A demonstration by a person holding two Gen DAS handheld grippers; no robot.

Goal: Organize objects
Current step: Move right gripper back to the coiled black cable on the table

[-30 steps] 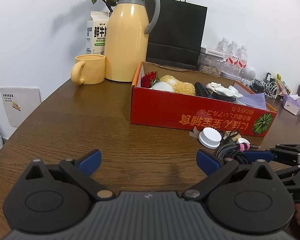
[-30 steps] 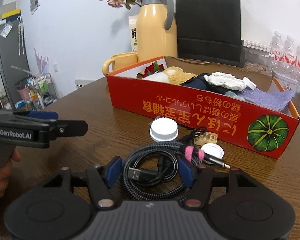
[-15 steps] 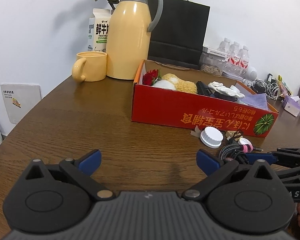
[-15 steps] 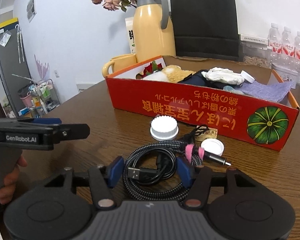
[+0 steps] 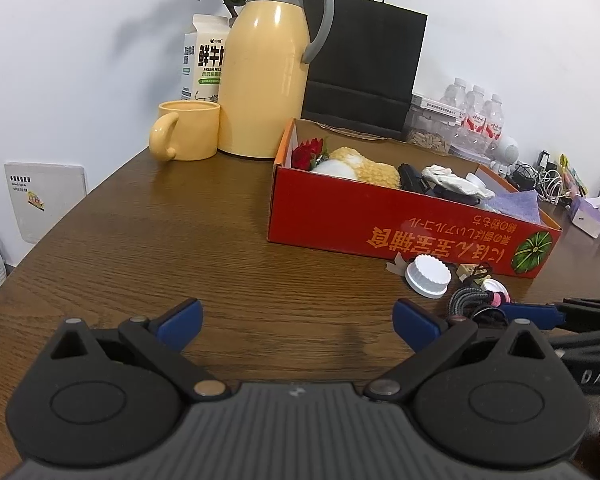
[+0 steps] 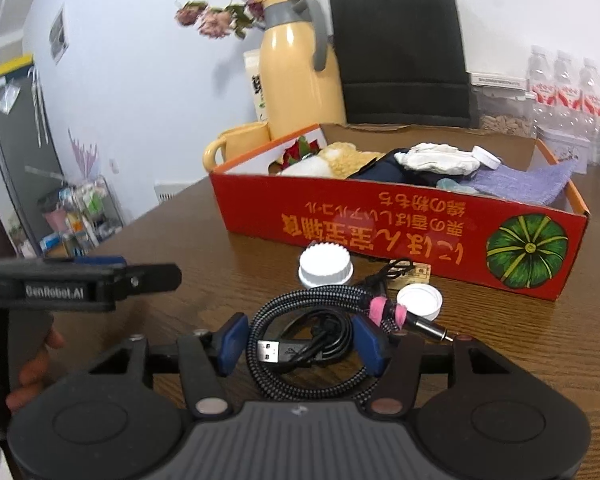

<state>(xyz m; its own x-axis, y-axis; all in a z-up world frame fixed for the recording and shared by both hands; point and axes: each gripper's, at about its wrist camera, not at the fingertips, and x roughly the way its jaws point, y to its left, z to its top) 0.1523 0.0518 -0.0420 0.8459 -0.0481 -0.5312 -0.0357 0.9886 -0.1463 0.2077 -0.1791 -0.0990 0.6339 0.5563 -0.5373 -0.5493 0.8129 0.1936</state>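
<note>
A coiled braided cable [image 6: 320,336] with a pink tie and a USB plug sits between the fingers of my right gripper [image 6: 300,342], which is shut on it just above the wooden table [image 6: 540,340]. Two white lids [image 6: 325,266] [image 6: 419,300] and a small tag lie in front of the red cardboard box [image 6: 400,224], which holds plush toys, cloths and a glove. My left gripper [image 5: 296,318] is open and empty over bare table, left of the cable [image 5: 476,300]. The box also shows in the left wrist view [image 5: 400,224].
A yellow thermos [image 5: 266,64], yellow mug [image 5: 186,130], milk carton [image 5: 204,56] and black paper bag [image 5: 364,60] stand behind the box. Water bottles [image 5: 476,116] and cables clutter the far right. The table edge curves at the left.
My right gripper has closed in around the cable coil and lifted slightly, tilting the view. My left gripper has drawn back a little and stays open.
</note>
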